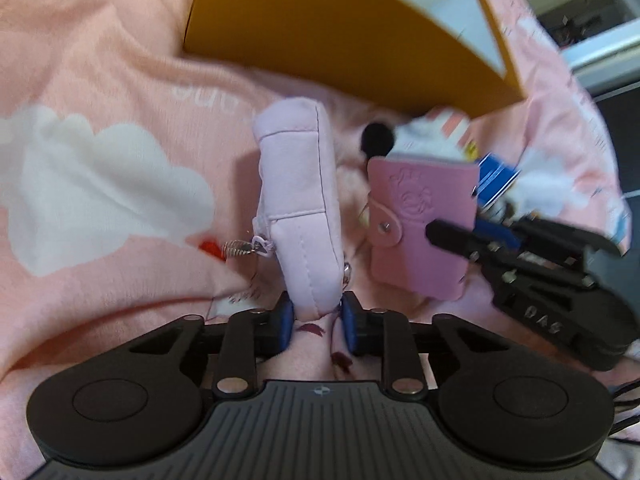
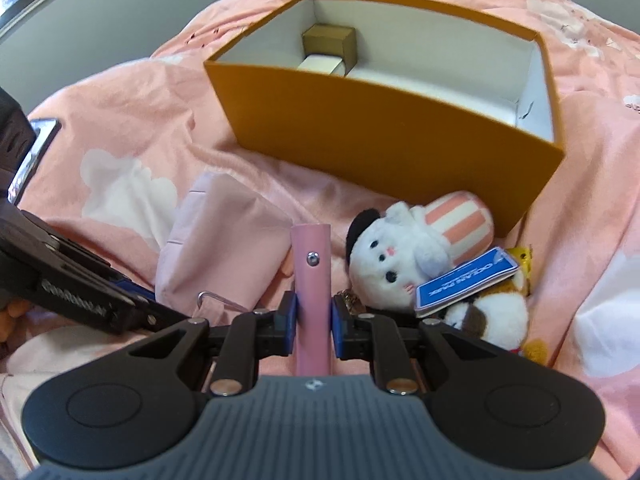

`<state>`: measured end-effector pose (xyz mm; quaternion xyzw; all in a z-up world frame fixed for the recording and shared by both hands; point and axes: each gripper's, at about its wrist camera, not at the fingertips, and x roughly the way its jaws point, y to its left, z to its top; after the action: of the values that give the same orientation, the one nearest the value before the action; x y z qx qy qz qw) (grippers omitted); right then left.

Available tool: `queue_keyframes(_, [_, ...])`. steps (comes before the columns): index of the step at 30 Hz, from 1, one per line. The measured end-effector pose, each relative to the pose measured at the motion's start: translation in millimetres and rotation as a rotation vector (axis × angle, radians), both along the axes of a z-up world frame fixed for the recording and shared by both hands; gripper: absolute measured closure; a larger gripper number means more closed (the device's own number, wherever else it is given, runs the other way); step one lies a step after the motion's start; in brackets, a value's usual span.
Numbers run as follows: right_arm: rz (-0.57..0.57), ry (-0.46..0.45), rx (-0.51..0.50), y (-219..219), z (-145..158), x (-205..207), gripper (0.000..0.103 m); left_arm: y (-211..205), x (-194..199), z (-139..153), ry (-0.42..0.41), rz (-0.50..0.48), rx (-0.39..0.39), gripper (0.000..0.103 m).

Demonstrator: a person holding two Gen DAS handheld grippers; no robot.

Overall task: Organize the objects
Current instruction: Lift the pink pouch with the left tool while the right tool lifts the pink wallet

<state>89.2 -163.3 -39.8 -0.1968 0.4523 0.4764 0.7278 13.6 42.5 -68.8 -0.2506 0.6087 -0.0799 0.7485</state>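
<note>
My left gripper (image 1: 318, 314) is shut on the near end of a pale lilac fabric pouch (image 1: 298, 196), held up off the pink bedspread; the pouch also shows in the right wrist view (image 2: 224, 240). My right gripper (image 2: 311, 320) is shut on a pink snap-button card wallet (image 2: 311, 280), seen edge-on; in the left wrist view the wallet (image 1: 420, 216) shows flat with the right gripper (image 1: 460, 240) on its right side. An open orange box (image 2: 380, 128) with a white inside stands behind both. A white plush cat (image 2: 400, 260) lies by the box.
Inside the box sit a small brown box (image 2: 330, 42) and a white item (image 2: 322, 65). A blue tag (image 2: 464, 280) and a brown-and-white plush (image 2: 492, 312) lie right of the cat. The pink cloud-print bedspread (image 1: 100, 184) is rumpled all around.
</note>
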Motion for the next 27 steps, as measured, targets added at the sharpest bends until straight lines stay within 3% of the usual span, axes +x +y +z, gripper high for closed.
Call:
queue_keyframes(6, [-0.044,-0.004,0.045,-8.9,12.9,5.0,0.084,21.0,-0.4,33.3,-0.127,0.124,-0.137,0.083])
queue_keyframes(11, [-0.052,-0.002,0.08,-10.5,23.2,6.2,0.084,39.0,-2.9,50.6,-0.151,0.257,-0.273,0.083])
queue_keyframes(16, [-0.031,0.037,0.108,-10.8,34.3,1.8,0.084,53.4,-8.7,33.9,-0.031,0.445,-0.498,0.083])
queue_keyframes(22, [-0.031,0.044,0.077,-4.1,30.2,-0.1,0.085,52.8,-8.7,-4.1,0.098,0.575,-0.557,0.082])
queue_keyframes(27, [-0.041,0.048,0.058,2.7,22.1,5.6,0.085,59.4,5.6,-22.2,0.094,0.641,-0.603,0.082])
